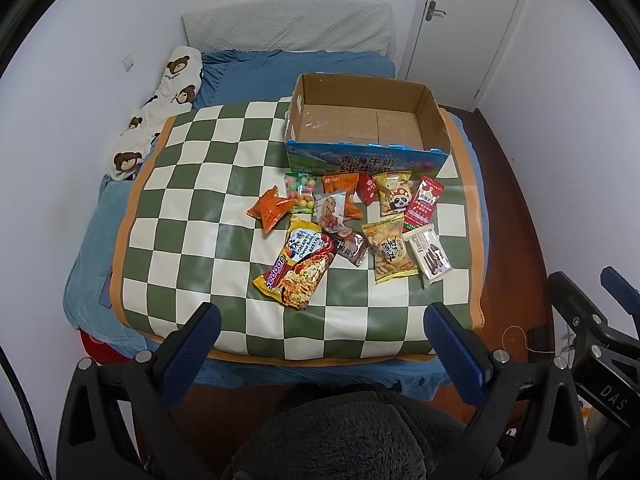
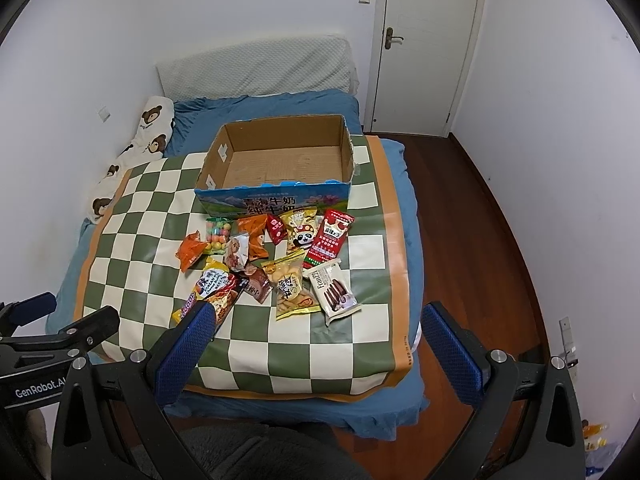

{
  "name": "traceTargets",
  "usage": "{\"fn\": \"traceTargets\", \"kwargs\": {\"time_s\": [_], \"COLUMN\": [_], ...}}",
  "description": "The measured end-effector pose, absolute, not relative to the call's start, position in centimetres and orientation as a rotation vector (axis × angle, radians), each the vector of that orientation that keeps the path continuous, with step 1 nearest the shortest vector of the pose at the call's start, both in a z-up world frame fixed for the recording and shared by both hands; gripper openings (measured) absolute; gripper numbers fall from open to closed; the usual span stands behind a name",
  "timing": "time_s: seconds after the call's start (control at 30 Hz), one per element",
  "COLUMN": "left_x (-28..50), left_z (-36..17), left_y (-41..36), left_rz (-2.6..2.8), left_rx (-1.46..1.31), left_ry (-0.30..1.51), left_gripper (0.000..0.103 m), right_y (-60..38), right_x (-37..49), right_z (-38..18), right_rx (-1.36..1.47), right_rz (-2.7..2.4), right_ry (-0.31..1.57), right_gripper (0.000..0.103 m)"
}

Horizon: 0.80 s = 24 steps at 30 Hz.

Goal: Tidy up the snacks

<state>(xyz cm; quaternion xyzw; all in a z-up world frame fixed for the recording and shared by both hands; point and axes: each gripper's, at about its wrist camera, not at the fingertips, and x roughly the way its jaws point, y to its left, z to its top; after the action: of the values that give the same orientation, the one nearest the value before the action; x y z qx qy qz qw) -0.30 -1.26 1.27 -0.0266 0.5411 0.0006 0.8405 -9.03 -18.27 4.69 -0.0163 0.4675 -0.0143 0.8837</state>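
While both grippers' fingers (image 1: pixel 208 322) stand spread and empty, packets read "sedaap" (image 1: pixel 294 266) and "franzzi" (image 2: pixel 335 288).

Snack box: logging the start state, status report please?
Left gripper open, right gripper open, both empty. Cardboard box empty; snack packets all on checkered mat. Nothing blocking.

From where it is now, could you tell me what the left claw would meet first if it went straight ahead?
Probably the noodle packet, the snack nearest the open left claw, lying on the checkered mat. Depth is unclear, so the mat's near edge may come first.
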Motion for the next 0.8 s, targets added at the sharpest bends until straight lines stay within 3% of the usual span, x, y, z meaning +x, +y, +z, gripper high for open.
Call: {"fn": "traceTargets", "kwargs": {"time_s": [0.8], "left_x": [-0.24], "left_z": [1.56], "left_y": [-0.85], "left_rz": [-0.004], "left_rx": [-0.057], "left_ry": [1.139], "left_gripper": [0.103], "right_y": [-18.10], "right_x": [-8.88], "right_z": [5.13], "right_rx": [-0.025], "right_rz": [-0.031], "right_ry": [0.968], "right_gripper": [0.103]}}
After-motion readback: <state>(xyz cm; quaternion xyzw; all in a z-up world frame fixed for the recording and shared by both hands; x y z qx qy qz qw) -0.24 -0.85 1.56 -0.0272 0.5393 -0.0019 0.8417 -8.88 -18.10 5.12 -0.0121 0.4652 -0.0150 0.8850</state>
